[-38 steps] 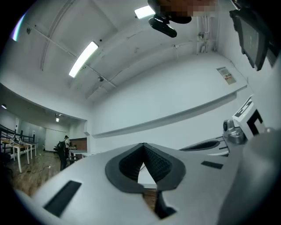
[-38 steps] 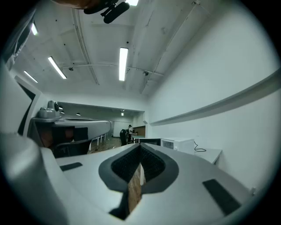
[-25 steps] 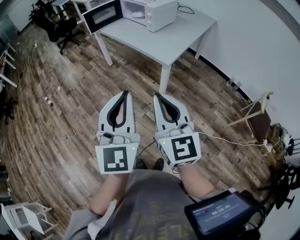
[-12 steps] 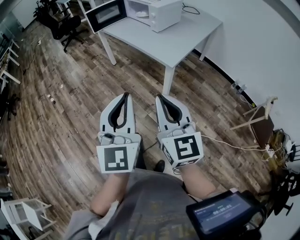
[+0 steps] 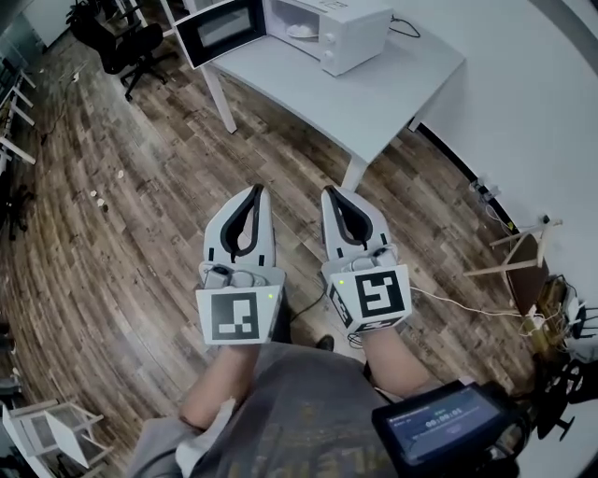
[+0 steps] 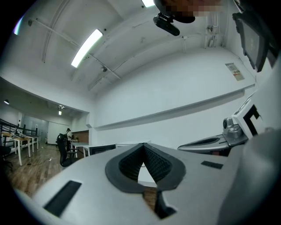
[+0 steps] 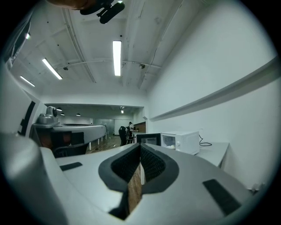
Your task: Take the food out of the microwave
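A white microwave [image 5: 341,28] stands on a grey table [image 5: 392,89] at the top of the head view. Its dark door [image 5: 222,28] is swung open to the left. Inside lies a white plate with pale food [image 5: 301,30]. My left gripper [image 5: 254,190] and right gripper [image 5: 334,193] are held side by side over the wooden floor, well short of the table. Both are shut with nothing in them. The right gripper view shows its closed jaws [image 7: 140,145] and the microwave [image 7: 182,141] ahead to the right. In the left gripper view the tips [image 6: 143,145] meet.
A white table leg [image 5: 353,174] stands just beyond the right gripper. Black office chairs [image 5: 131,47] are at the far left, a wooden stand [image 5: 519,252] and cables by the right wall, a white rack [image 5: 47,434] at the bottom left.
Both grippers have moved forward together toward the table. The table and microwave now sit lower and larger in the head view. The jaws stayed shut.
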Motion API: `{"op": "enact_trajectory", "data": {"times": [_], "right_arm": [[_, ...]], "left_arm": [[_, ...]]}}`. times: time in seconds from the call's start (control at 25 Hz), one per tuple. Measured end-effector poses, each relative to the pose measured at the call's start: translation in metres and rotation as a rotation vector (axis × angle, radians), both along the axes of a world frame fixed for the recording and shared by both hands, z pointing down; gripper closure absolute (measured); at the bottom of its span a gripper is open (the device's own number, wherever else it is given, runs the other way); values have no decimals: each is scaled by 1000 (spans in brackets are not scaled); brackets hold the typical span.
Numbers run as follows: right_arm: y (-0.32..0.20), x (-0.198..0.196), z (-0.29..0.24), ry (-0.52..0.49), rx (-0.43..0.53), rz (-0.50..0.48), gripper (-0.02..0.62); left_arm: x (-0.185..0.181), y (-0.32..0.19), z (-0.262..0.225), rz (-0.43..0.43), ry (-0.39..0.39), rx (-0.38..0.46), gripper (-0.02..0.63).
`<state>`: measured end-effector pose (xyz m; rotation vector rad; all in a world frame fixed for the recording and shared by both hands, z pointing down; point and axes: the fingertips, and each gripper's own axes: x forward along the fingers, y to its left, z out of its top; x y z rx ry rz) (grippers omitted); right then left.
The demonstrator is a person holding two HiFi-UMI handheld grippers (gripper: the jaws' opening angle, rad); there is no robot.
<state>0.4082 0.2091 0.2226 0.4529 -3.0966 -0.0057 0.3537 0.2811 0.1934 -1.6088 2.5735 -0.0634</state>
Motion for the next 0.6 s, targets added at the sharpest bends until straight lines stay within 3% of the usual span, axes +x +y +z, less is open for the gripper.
{"op": "enact_trajectory", "data": {"times": [0.4, 0.6], "right_arm": [[-30, -137, 0, 15, -3, 1, 589], [-36, -184, -9, 5, 15, 26, 589]], "left_arm": [[-126, -33, 0, 22, 16, 19, 600], [-172, -40, -4, 57, 15, 27, 600]]}}
